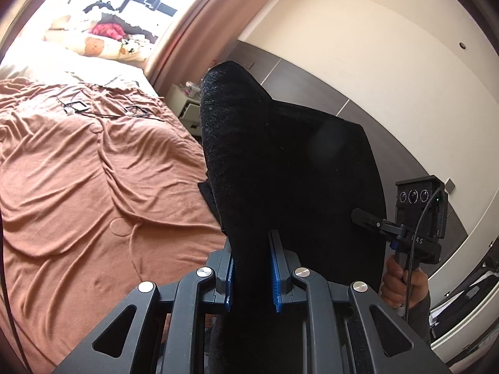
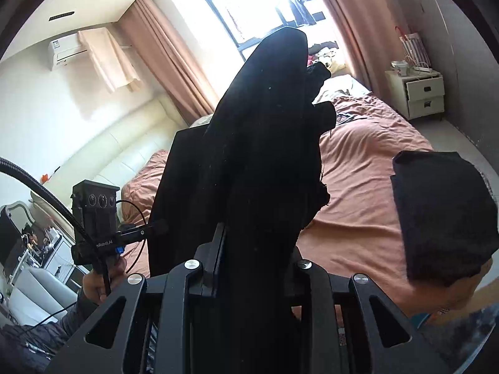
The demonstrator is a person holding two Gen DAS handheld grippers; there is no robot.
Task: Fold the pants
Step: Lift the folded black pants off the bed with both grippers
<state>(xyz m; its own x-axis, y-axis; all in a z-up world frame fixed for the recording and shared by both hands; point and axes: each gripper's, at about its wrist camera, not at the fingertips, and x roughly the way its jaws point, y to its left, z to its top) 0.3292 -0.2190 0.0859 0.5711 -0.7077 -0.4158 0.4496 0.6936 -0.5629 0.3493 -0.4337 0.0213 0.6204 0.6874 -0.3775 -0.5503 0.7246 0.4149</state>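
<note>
Bedroom shot: black pants (image 1: 280, 162) are held up above the rumpled brown bedspread (image 1: 93, 171), pinched by both the left gripper (image 1: 252, 272) and right gripper (image 2: 257, 249). My worry is that thick, bunched fabric could slip out, or land creased on those wrinkles.

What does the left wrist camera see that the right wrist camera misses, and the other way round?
Only the left view shows the right gripper from outside. Only the right view shows the air conditioner, a folded black garment and the left gripper from outside. Both show the black pants clamped in the jaws, the bed's brown cover, the nightstand and the window.
</note>
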